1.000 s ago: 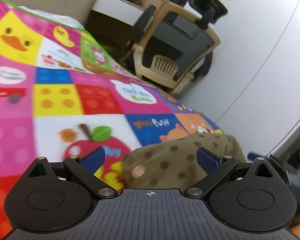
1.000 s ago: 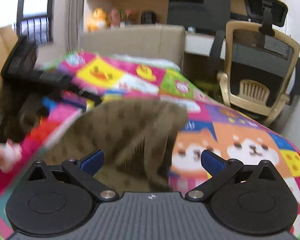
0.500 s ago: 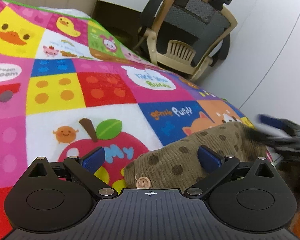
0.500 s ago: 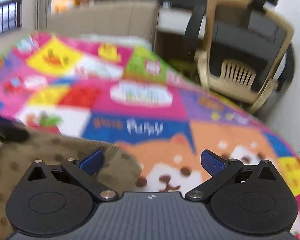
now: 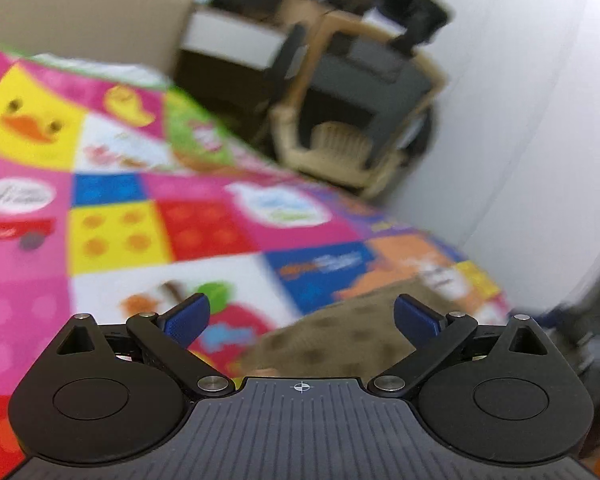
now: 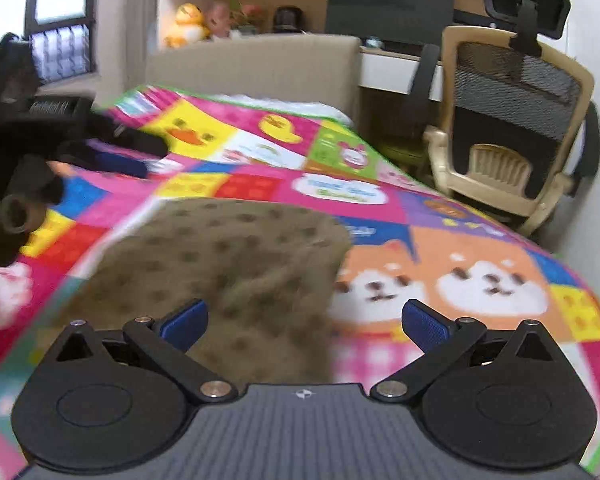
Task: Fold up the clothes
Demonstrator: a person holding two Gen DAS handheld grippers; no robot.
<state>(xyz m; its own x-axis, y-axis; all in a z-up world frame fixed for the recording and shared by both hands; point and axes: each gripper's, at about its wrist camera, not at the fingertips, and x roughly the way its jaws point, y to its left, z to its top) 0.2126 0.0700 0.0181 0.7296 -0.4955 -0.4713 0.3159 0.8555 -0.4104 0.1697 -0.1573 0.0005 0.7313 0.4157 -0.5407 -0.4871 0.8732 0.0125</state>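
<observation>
Hovering low over the bed, the left hand-held gripper (image 5: 300,318) has its blue pads spread wide with nothing between them. Just beyond and under its right pad, in the lower middle of the left wrist view, lies the brown dotted garment (image 5: 340,340), bunched up and blurred on the patchwork blanket (image 5: 120,232). Over to the right wrist view: the right hand-held gripper (image 6: 304,322) is spread wide too, gripping nothing. The brown dotted garment (image 6: 228,256) fills the centre-left of that frame as a soft heap on the patchwork blanket (image 6: 480,280), its near edge running under the left pad, while the right pad sits over the pink and orange dog squares. The left hand-held gripper (image 6: 112,160) shows as a dark blurred shape at the left edge of the right wrist view, above the blanket and apart from the garment. At the upper right stands an office chair (image 6: 512,120) with a black headrest, beside the beige headboard (image 6: 260,68).
</observation>
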